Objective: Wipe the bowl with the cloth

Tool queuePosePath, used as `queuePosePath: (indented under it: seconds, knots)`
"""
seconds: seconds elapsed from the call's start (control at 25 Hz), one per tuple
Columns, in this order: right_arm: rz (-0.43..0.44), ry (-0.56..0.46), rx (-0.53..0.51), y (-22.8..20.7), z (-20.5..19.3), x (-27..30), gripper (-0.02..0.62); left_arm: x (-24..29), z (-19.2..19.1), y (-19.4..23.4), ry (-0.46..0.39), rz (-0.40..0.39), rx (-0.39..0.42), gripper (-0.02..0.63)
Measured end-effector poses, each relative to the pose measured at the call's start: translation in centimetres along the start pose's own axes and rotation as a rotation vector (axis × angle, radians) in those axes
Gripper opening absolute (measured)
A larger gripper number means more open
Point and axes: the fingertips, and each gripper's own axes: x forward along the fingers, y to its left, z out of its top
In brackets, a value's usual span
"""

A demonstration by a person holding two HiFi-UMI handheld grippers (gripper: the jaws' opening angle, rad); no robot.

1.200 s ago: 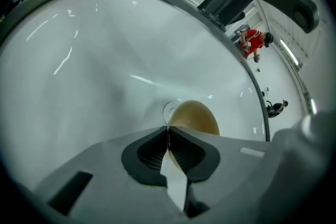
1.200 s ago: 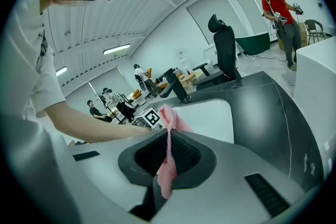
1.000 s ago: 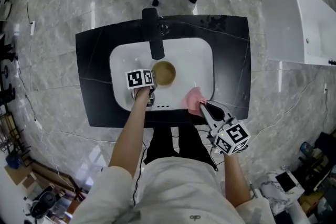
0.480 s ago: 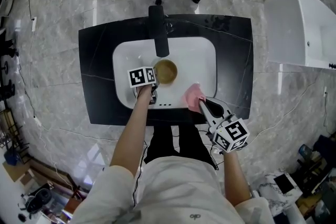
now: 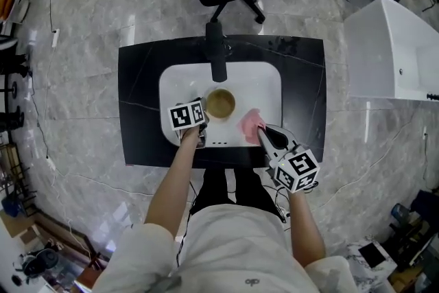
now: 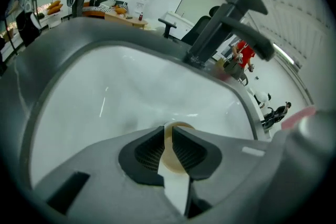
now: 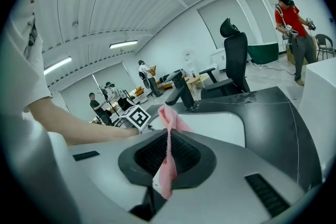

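The cloth (image 5: 251, 123) has been brought nearer the bowl (image 5: 221, 103).
The left gripper (image 6: 165, 136) is being opened, the bowl rim between its jaws; the right gripper (image 7: 168, 136) is clamped on the cloth; the bowl is set in the sink (image 5: 264, 79).

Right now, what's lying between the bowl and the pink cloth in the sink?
Nothing: only bare white sink basin separates the bowl and the pink cloth, as the head view shows.

My head view from overhead, steeply down on the sink (image 5: 177, 82), left gripper view low at its near edge, close on the bowl (image 6: 171, 159), right gripper view beside, facing the faucet (image 7: 181, 93), seen in all three.
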Motion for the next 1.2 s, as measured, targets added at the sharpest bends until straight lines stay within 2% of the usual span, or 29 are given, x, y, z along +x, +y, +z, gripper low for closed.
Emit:
queuePosePath:
  seconds: [0.4,0.64,0.84,0.96,1.2]
  knots:
    - [0.007,-0.070,-0.047,1.6,5.4,0.1,0.015,-10.5,3.9,-6.9,-0.223,-0.111,0.167,0.012]
    - [0.024,-0.164,-0.104,3.6,10.2,0.2,0.015,-17.9,8.1,-12.6,-0.431,-0.226,0.345,0.012]
    - [0.048,-0.242,-0.136,6.3,12.6,-1.7,0.015,-23.5,8.4,-16.5,-0.556,-0.260,0.482,0.012]
    - [0.051,-0.265,-0.145,6.6,13.1,-2.5,0.015,-25.1,8.2,-17.7,-0.589,-0.264,0.509,0.011]
    - [0.073,-0.271,-0.150,6.7,12.9,-3.6,0.015,-26.5,6.9,-18.6,-0.617,-0.250,0.495,0.011]
